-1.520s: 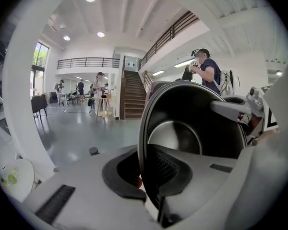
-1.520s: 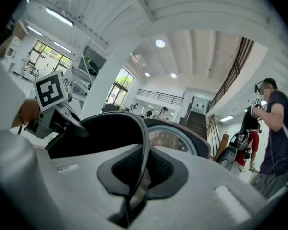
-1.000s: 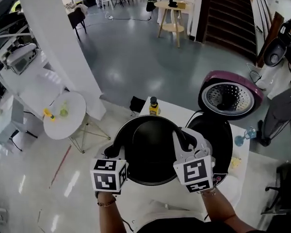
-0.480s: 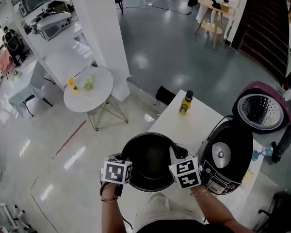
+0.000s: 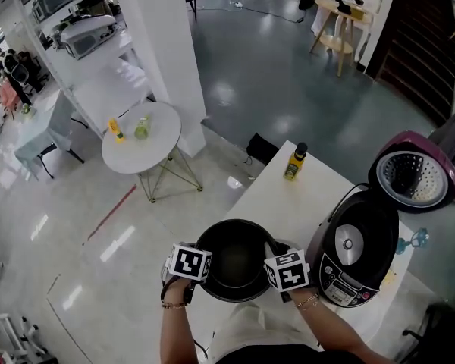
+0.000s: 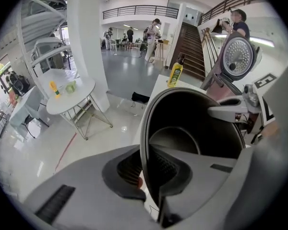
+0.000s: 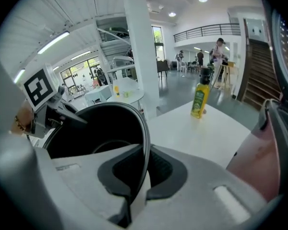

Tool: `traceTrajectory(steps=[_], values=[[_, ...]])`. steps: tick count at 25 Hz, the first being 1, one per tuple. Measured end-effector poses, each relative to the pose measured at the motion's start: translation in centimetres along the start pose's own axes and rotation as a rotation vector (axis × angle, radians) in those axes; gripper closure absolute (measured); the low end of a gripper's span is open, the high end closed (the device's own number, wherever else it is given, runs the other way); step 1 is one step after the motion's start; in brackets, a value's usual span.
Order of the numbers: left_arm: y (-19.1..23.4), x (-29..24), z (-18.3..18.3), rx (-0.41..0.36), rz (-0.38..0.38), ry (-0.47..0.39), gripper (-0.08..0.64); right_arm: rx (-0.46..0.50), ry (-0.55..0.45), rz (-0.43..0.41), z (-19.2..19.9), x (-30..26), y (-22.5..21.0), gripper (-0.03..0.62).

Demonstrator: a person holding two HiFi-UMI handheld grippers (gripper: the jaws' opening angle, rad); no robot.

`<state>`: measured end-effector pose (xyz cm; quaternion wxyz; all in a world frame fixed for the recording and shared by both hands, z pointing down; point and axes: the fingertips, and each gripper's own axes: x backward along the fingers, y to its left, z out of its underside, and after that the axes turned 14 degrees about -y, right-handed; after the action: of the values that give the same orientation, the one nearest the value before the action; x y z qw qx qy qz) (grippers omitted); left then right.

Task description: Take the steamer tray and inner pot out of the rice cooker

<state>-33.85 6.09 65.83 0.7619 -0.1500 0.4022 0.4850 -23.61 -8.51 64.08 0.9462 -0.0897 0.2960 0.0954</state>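
Table (image 5: 303, 203) | inner pot (image 5: 235, 260) lowered (left gripper (image 6: 146, 169), right gripper (image 7: 140, 169) grip rim)

Big open hall, shiny grey floor (image 5: 243, 89) bouncing the light. Fat white pillar (image 5: 163, 44) with a small round white table (image 5: 148, 156) just beside it, red floor stripe (image 5: 112, 212) nearby, wooden table (image 5: 339, 6) further back, dark staircase (image 5: 413, 44) off right.

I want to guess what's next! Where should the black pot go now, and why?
Probably lower the inner pot onto the white table beside the rice cooker. The left tool and right tool both pinch its rim, and it's already out.
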Motion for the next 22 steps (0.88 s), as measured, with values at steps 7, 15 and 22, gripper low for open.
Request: traceTrajectory(steps=[7, 15, 22], values=[[-0.3, -1.7, -0.7, 0.039, 0.014, -0.005, 0.551, 0.008, -0.014, 0.030, -0.2, -0.4, -1.4, 0.581], [-0.1, -2.3, -1.5, 0.059, 0.004, -0.020, 0.550, 0.056, -0.175, 0.085, -3.4, 3.0, -0.8, 0.388], [-0.9, -3.8, -3.2, 0.072, -0.012, -0.016, 0.546, 0.219, -0.395, -0.037, -8.6, 10.0, 1.9, 0.383]])
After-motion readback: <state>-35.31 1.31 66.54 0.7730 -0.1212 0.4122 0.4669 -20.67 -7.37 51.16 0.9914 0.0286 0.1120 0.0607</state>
